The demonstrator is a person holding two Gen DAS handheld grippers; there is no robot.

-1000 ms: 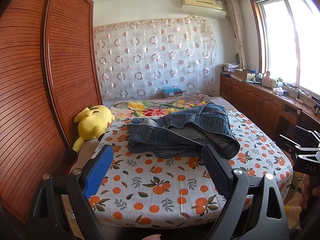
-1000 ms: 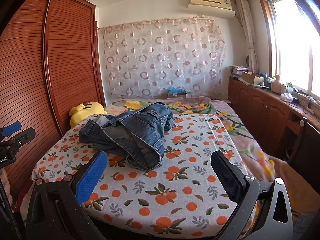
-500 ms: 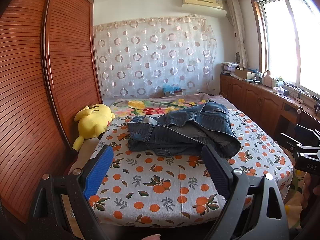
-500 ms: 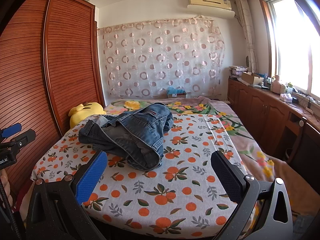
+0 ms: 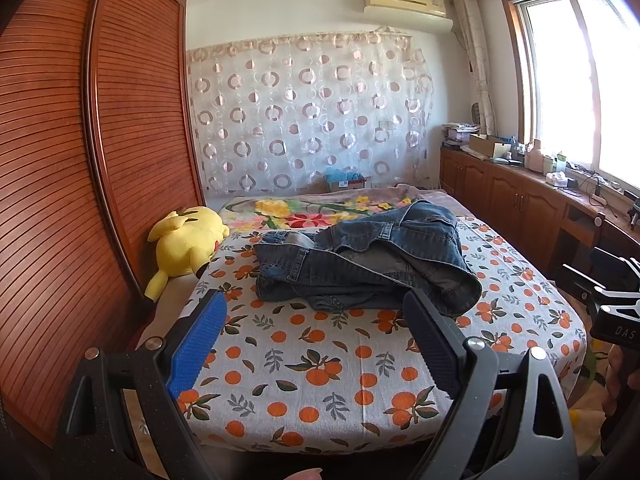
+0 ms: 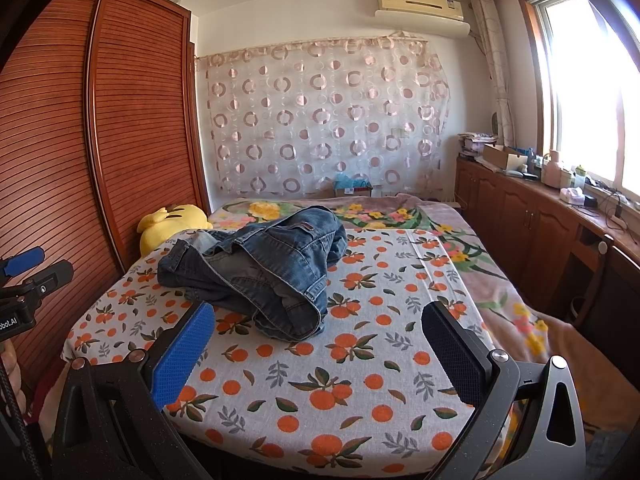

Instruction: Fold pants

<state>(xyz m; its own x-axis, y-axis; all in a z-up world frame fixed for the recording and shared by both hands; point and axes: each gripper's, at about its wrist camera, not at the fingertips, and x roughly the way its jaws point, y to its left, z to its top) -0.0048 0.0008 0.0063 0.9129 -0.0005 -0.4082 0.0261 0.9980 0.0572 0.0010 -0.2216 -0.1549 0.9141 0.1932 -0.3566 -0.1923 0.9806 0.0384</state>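
A pair of blue denim pants [image 5: 360, 264] lies crumpled in a heap on the bed [image 5: 320, 364], which has an orange-print sheet. In the right wrist view the same pants [image 6: 264, 268] sit left of centre. My left gripper [image 5: 316, 320] is open, held above the bed's near edge, short of the heap. My right gripper [image 6: 316, 332] is also open, hovering near the front edge, its blue finger close to the pants' hem in the image. Neither gripper holds anything. The other gripper shows at the edge of each view.
A yellow plush toy [image 5: 186, 236] lies at the bed's left side beside a wooden louvred wardrobe [image 5: 80, 160]. A floral blanket [image 6: 460, 240] covers the bed's far and right parts. Wooden cabinets [image 6: 540, 216] with clutter run under the window at right.
Both views shifted only slightly; the grippers stayed open and the pants did not move.
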